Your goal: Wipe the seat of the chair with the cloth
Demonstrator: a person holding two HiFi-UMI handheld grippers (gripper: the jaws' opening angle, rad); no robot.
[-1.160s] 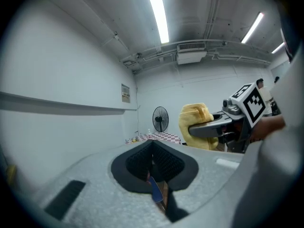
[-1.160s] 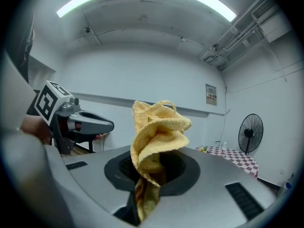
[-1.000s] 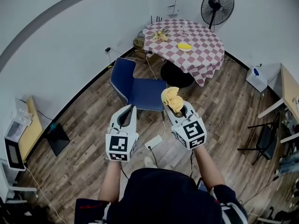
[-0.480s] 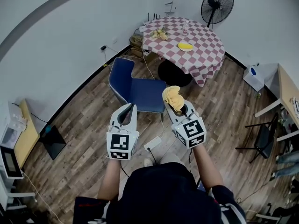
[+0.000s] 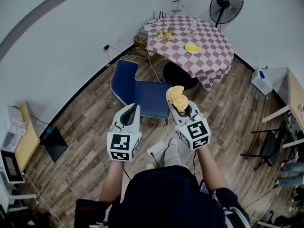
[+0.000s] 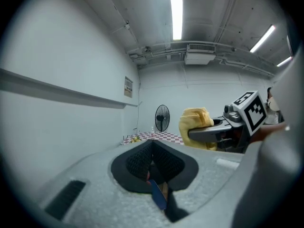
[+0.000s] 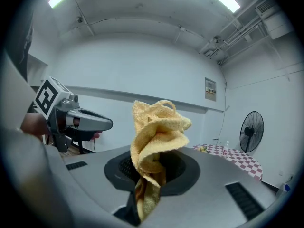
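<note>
A blue chair (image 5: 137, 91) stands on the wood floor ahead of me, its seat facing me and its back toward the wall. My right gripper (image 5: 179, 106) is shut on a crumpled yellow cloth (image 5: 176, 99), which bunches up above its jaws (image 7: 154, 141). The cloth hangs in the air at the seat's near right corner. My left gripper (image 5: 131, 114) is shut with nothing in it, held level beside the right one. In the left gripper view the cloth (image 6: 197, 125) shows to the right.
A round table with a red checked cloth (image 5: 190, 49) stands beyond the chair, with a yellow dish (image 5: 192, 47) on it. A standing fan (image 5: 226, 6) is behind it. A white power strip (image 5: 156, 148) and cables lie on the floor near my feet.
I have stepped toward the chair; both grippers moved forward together and slightly down. The cloth stays gripped in the right one.
</note>
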